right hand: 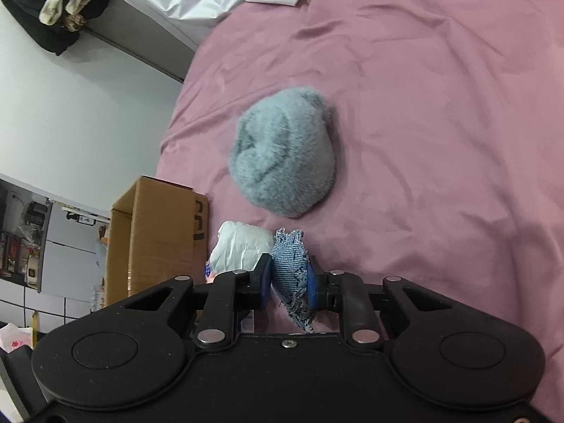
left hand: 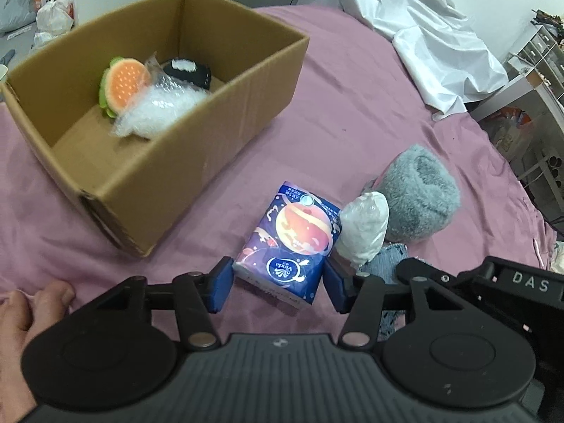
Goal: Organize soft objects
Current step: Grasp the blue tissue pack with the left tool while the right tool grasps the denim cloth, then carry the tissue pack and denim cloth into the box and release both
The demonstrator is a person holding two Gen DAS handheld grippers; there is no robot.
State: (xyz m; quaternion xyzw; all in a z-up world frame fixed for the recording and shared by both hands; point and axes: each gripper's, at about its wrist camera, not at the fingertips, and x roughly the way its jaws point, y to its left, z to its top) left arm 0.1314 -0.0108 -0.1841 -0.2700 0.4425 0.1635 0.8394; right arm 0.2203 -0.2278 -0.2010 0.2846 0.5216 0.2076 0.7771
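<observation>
A bed covered with a wrinkled pink sheet [left hand: 352, 81] carries everything. An open cardboard box [left hand: 197, 162] sits on the sheet toward the bed's left edge. Near the front edge a blue tissue pack [left hand: 292, 239] lies flat, with a white wrapped bundle [left hand: 365, 227] just beside it, a fluffy grey hat [left hand: 419, 199] touching that bundle on its far side, and a piece of blue denim fabric [right hand: 290, 264] next to the bundle. A crumpled white plastic sheet [left hand: 423, 31] drapes over the far right corner.

Tissue pack [right hand: 208, 272] mostly behind right gripper [right hand: 287, 283] (small blue sliver)
</observation>
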